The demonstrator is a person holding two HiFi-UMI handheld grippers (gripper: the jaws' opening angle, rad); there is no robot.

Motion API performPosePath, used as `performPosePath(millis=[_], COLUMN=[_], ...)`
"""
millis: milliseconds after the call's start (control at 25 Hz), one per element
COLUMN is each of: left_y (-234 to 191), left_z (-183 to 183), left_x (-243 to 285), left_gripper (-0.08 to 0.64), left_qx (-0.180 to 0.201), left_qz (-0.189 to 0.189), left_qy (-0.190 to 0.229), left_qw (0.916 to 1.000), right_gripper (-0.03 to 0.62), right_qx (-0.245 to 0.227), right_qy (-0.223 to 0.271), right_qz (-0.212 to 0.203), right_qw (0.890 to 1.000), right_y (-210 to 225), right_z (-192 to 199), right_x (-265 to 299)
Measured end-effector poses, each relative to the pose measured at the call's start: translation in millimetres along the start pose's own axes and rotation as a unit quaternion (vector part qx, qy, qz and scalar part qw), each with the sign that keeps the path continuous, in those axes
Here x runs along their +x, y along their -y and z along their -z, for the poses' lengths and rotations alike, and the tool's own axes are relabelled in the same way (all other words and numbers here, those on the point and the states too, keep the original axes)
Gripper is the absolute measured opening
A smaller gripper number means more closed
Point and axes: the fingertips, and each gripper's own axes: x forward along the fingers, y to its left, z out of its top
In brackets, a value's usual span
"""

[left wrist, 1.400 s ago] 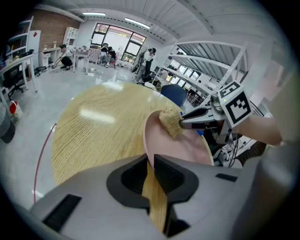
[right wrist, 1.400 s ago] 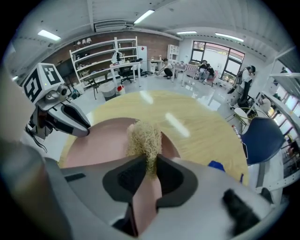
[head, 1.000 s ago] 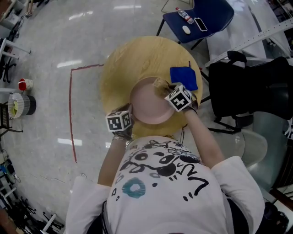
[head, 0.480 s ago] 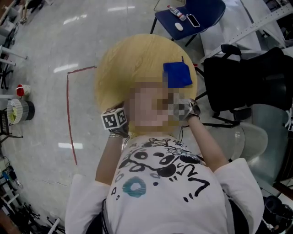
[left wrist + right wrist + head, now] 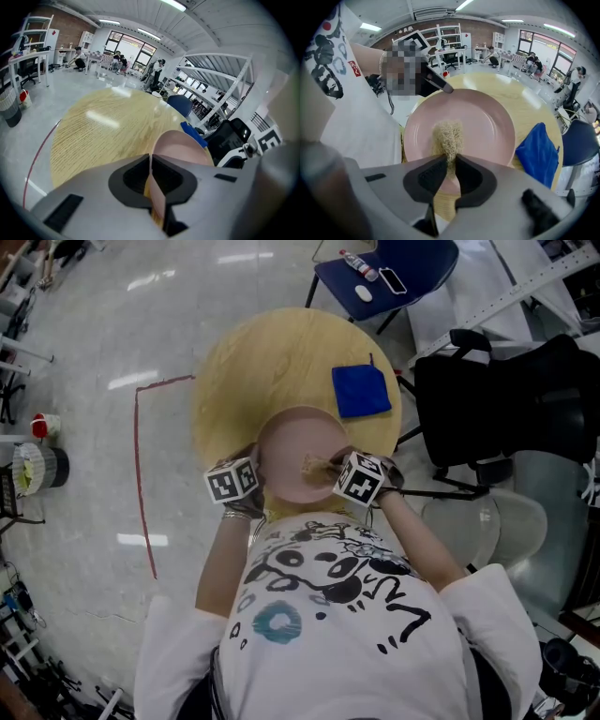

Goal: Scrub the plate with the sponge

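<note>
A pink plate [image 5: 292,442] lies at the near edge of a round wooden table [image 5: 253,362]. My left gripper [image 5: 256,473] is shut on the plate's left rim; in the left gripper view the rim [image 5: 157,199] runs straight between the jaws of that gripper [image 5: 151,177]. A tan fibrous sponge [image 5: 447,133] rests on the plate [image 5: 487,124] near its front edge. My right gripper [image 5: 449,165] is shut on it and points steeply down. In the head view the sponge [image 5: 314,467] sits just left of the right gripper [image 5: 330,472].
A folded blue cloth [image 5: 361,390] lies on the table beyond the plate, also at the right of the right gripper view [image 5: 536,154]. A blue chair [image 5: 394,277] stands behind the table and black seating [image 5: 506,399] to the right. Red tape [image 5: 139,474] marks the floor.
The right gripper has dragged the sponge across the plate, from its far right part toward its near edge. The left gripper has kept its hold on the rim.
</note>
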Motion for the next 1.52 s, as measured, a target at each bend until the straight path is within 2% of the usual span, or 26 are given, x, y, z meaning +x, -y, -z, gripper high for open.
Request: performPosePath(millis=[240,400,440,560,720,880,960,1120,1240,1400,1520], left_y=[2.9,-2.3,-4.0,-10.5,-15.9,-18.6,-22.8,-17.9,-8.0,-6.9,-5.7], left_z=[-3.9,3.1,6.8,21.0,23.0,2.1,-6.9,17.6,48.8,49.9,45.6], left_x=[0.8,-14.0,-19.4,-28.2,-31.0,-37.8,-43.7,-55.3,-54.2,-47.1,-42.6], left_gripper=[0.026,0.026,0.026,0.026,0.026,0.026,0.026,0.026,0.026,0.025,0.025], left_qx=[0.015,0.074,0.08,0.062,0.035,0.071,0.077,0.095,0.076,0.022,0.014], left_qz=[-0.003,-0.022,-0.022,-0.02,-0.016,-0.027,-0.02,0.012,0.035,0.04,0.035], left_qy=[-0.007,-0.033,-0.036,-0.041,-0.011,0.013,0.018,-0.052,-0.101,-0.082,-0.07], left_qw=[0.9999,0.9965,0.9959,0.997,0.9992,0.997,0.9967,0.9941,0.9914,0.9956,0.9968], right_gripper=[0.069,0.069,0.069,0.069,0.069,0.069,0.067,0.069,0.069,0.069,0.069], right_qx=[-0.017,-0.022,-0.023,-0.028,-0.028,-0.015,-0.012,-0.013,-0.012,-0.005,0.006], right_qy=[0.0,0.0,0.001,-0.001,-0.003,-0.002,-0.002,0.0,0.008,0.02,0.03], right_qz=[-0.049,-0.061,-0.063,-0.066,-0.071,-0.073,-0.074,-0.076,-0.079,-0.101,-0.118], right_qw=[0.999,0.998,0.998,0.997,0.997,0.997,0.997,0.997,0.997,0.995,0.993], right_y=[-23.0,-24.3,-24.7,-25.8,-24.5,-20.5,-19.8,-21.2,-21.4,-26.0,-30.7], right_z=[-11.0,-17.1,-18.6,-19.0,-21.4,-21.7,-22.1,-21.4,-22.1,-23.9,-28.0], right_x=[6.5,9.8,10.4,11.7,13.5,14.9,15.4,13.7,13.2,14.7,17.2])
